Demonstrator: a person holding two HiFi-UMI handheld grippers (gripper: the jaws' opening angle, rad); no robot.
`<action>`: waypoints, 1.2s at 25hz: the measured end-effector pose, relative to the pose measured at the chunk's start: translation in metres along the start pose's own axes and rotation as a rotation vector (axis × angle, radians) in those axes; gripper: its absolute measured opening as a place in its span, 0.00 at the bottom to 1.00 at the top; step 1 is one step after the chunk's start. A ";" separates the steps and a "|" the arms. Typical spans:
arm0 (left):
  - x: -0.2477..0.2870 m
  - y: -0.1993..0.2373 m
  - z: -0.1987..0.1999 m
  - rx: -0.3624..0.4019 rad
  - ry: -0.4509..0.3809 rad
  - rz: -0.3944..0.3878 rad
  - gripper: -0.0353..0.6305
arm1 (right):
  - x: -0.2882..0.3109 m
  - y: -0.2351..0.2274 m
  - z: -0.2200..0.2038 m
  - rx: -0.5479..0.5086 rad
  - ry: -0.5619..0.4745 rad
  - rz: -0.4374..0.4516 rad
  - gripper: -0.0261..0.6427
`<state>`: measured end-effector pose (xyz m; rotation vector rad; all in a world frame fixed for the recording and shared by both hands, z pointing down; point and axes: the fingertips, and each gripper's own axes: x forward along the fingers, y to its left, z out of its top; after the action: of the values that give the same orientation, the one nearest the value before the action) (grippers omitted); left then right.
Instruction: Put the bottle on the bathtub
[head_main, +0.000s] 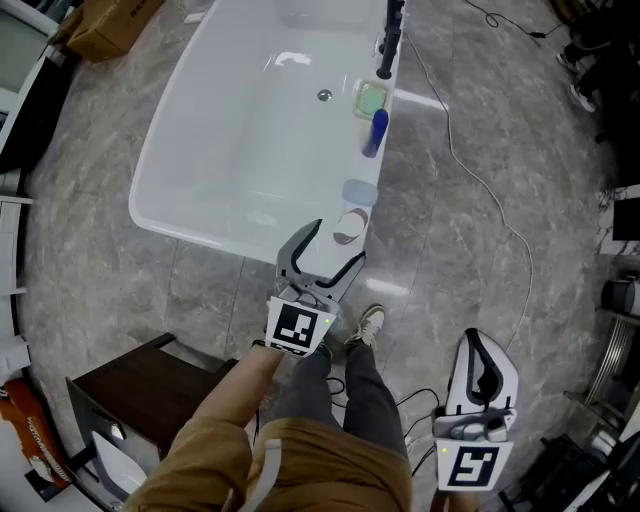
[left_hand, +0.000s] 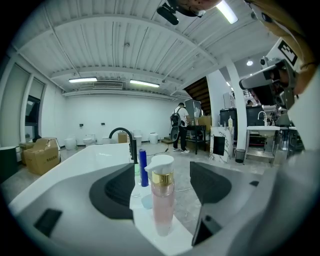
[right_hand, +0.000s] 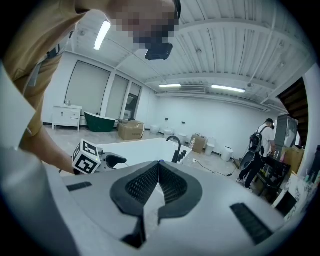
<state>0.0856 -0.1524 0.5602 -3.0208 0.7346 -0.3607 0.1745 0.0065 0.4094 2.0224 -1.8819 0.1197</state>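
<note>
A pink bottle (left_hand: 162, 200) with a white pump cap and gold collar stands upright on the near corner of the white bathtub's rim (head_main: 300, 245). From the head view only its white top (head_main: 349, 222) shows. My left gripper (head_main: 340, 240) is open, with a jaw on either side of the bottle (left_hand: 162, 187) and a gap showing on both sides. My right gripper (head_main: 487, 370) hangs low at the right, away from the tub. Its jaws are shut together with nothing between them (right_hand: 158, 185).
Along the tub rim beyond the bottle are a pale blue item (head_main: 360, 192), a blue bottle (head_main: 375, 132), a green dish (head_main: 371, 99) and a black faucet (head_main: 389, 40). A dark stool (head_main: 140, 385) stands at the left. A cable (head_main: 480, 180) crosses the floor.
</note>
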 end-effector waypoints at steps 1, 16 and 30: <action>-0.002 0.000 0.002 -0.001 0.002 -0.001 0.58 | -0.002 0.001 0.005 -0.002 0.000 -0.007 0.05; -0.036 0.006 0.068 -0.031 0.007 -0.001 0.57 | -0.044 0.003 0.101 -0.015 -0.111 -0.065 0.05; -0.066 0.013 0.124 -0.034 0.038 0.031 0.33 | -0.087 -0.028 0.141 -0.070 -0.160 -0.167 0.05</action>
<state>0.0508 -0.1397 0.4244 -3.0382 0.7980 -0.4103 0.1664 0.0434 0.2462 2.1858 -1.7713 -0.1542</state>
